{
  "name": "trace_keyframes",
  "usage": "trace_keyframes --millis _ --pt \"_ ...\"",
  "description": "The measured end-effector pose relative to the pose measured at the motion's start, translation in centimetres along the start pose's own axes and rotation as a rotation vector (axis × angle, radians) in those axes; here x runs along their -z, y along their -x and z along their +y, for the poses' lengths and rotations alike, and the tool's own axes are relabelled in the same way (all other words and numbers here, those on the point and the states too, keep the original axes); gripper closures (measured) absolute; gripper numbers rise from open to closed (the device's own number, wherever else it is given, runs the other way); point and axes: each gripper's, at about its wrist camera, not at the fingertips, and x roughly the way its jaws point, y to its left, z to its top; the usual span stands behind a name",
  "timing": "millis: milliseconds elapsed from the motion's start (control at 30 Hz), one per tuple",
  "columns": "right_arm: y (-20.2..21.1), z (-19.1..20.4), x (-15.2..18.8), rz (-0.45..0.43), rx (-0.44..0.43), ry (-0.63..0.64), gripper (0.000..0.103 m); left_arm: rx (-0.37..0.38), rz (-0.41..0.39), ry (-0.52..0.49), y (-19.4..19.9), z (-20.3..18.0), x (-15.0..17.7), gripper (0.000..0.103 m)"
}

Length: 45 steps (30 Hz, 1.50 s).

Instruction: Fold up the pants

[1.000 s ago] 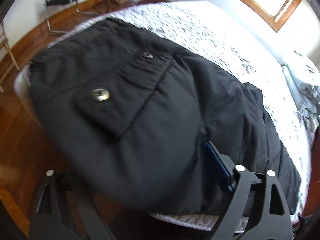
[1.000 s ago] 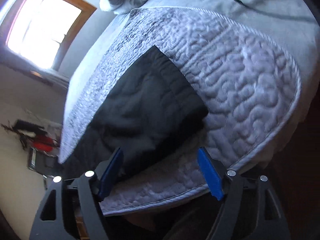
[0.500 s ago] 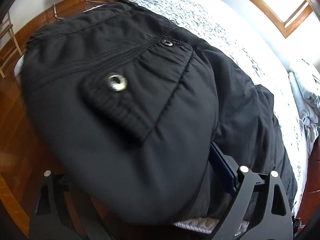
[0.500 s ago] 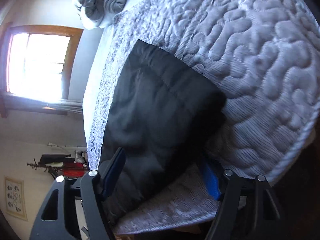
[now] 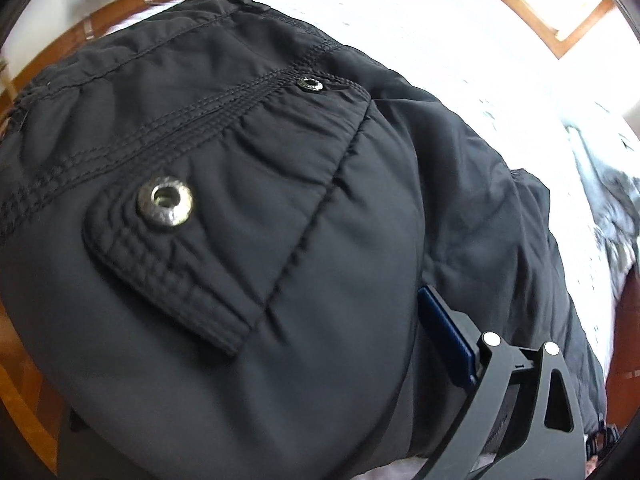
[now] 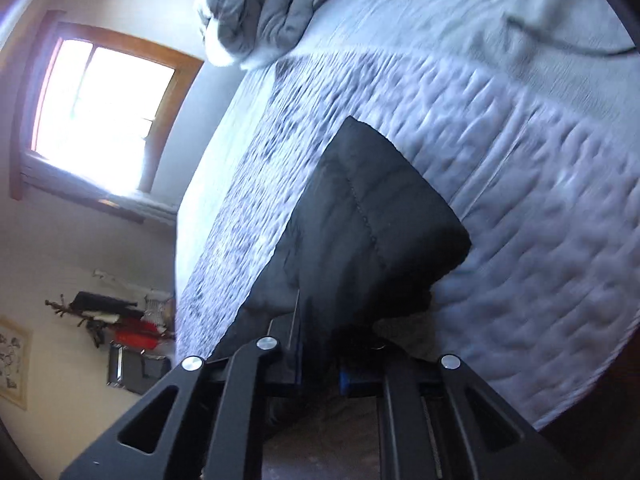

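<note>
Black pants (image 5: 248, 184) lie on the quilted bed. In the left wrist view their waist end, with a flap pocket and a metal snap (image 5: 164, 205), fills the frame. The left gripper (image 5: 360, 360) is mostly under the cloth; only its right blue finger (image 5: 444, 336) shows, so its state is unclear. In the right wrist view the leg hem end (image 6: 372, 216) lies on the quilt. The right gripper (image 6: 320, 364) is shut on the edge of the pant leg.
The white quilt (image 6: 540, 200) covers the bed. A grey folded blanket (image 6: 272, 4) lies at the bed's head. Wooden floor (image 5: 24, 392) runs along the bed's left side. A window (image 6: 100, 112) and wall shelf (image 6: 116, 320) stand beyond.
The right gripper has closed from wide open onto the pant leg's edge. The left gripper has moved closer in under the waist end, which now fills its view.
</note>
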Motion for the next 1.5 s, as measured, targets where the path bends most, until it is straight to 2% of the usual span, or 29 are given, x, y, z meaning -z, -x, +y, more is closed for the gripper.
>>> trace_keyframes --millis 100,200,267,400,433,533,633,733,833,933,1067,1200,1367,1500 --pt "1.1 -3.4 -0.5 -0.007 0.049 -0.075 0.091 0.026 -0.001 -0.054 -1.4 -3.0 0.6 0.008" --pt "-0.1 -7.3 -0.5 0.008 0.107 -0.161 0.089 -0.007 -0.029 -0.102 -2.2 -4.6 0.9 0.002" --pt "-0.7 -8.6 0.1 -0.008 0.073 -0.206 0.087 -0.034 -0.045 -0.114 -2.8 -5.3 0.7 0.002" --pt "-0.8 -7.6 0.5 -0.035 0.106 -0.148 0.086 0.002 -0.047 -0.095 -2.2 -4.7 0.1 0.004" --pt "-0.6 -7.9 0.8 -0.034 0.113 -0.136 0.085 -0.001 -0.056 -0.097 -1.4 -3.5 0.0 0.003" --pt "-0.8 -8.1 0.3 -0.033 0.112 -0.143 0.084 -0.035 -0.109 -0.123 0.7 -2.2 -0.1 0.003" --pt "-0.6 -8.0 0.5 -0.040 0.124 -0.141 0.084 -0.086 -0.184 -0.203 2.7 -2.5 0.0 0.003" --pt "-0.2 -7.5 0.9 -0.048 0.166 -0.128 0.085 -0.104 -0.201 -0.219 3.6 -2.8 -0.5 0.004" --pt "-0.1 -4.0 0.6 -0.066 0.242 -0.015 0.085 -0.112 -0.201 -0.182 4.2 -2.2 0.4 0.004" --pt "0.7 -0.8 0.5 -0.100 0.273 0.076 0.085 -0.104 -0.219 -0.158 4.7 -1.6 0.5 0.004" --pt "1.7 5.0 0.7 -0.149 0.259 0.214 0.086 -0.132 -0.297 -0.130 7.1 -1.7 1.5 0.004" --pt "1.7 11.3 1.6 -0.173 0.217 0.361 0.085 -0.098 -0.341 -0.094 10.1 -1.4 1.8 0.003" --pt "0.1 18.3 4.5 -0.147 0.178 0.560 0.085 -0.068 -0.348 -0.089 11.8 -1.3 2.3 0.003" --pt "-2.4 23.2 9.1 -0.100 0.213 0.787 0.085 -0.041 -0.326 -0.072 11.9 -1.2 2.6 0.003"
